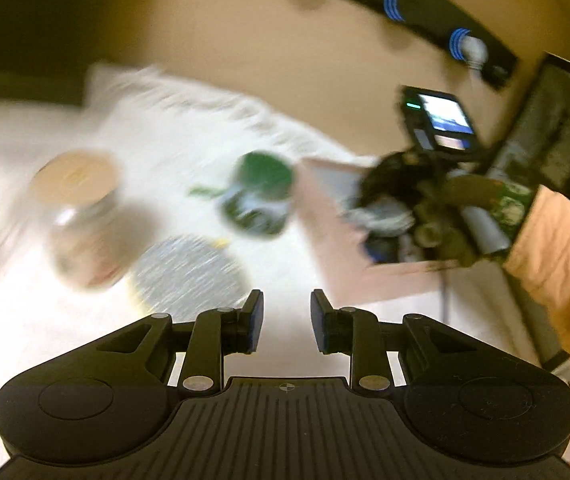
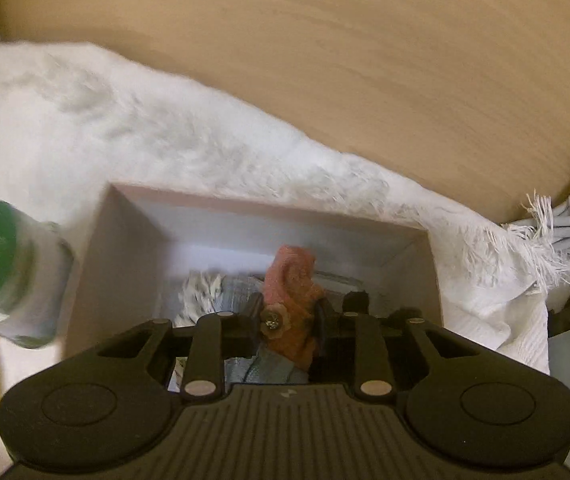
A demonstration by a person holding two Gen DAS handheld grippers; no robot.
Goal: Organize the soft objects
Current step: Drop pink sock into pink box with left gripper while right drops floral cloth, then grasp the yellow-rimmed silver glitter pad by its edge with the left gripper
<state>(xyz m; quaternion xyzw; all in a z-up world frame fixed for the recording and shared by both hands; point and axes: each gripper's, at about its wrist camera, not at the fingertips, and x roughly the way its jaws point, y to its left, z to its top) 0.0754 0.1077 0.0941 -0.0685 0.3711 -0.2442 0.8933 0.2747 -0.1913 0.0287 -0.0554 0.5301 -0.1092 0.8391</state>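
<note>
Your right gripper [image 2: 287, 312] reaches down into the pink box [image 2: 125, 240] on the white furry rug [image 2: 145, 128], its fingers closed on a pink knitted piece with a small flower button [image 2: 291, 280], above the cloths already in the box. Your left gripper [image 1: 287, 320] hangs over the rug with a narrow gap between its fingers and nothing in it, near a green-lidded jar [image 1: 259, 192].

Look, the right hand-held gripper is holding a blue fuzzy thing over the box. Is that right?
Not quite. The fuzzy thing is pink-orange, not blue. The right wrist view shows it between the fingers of the right hand-held gripper, over the open box.
</note>
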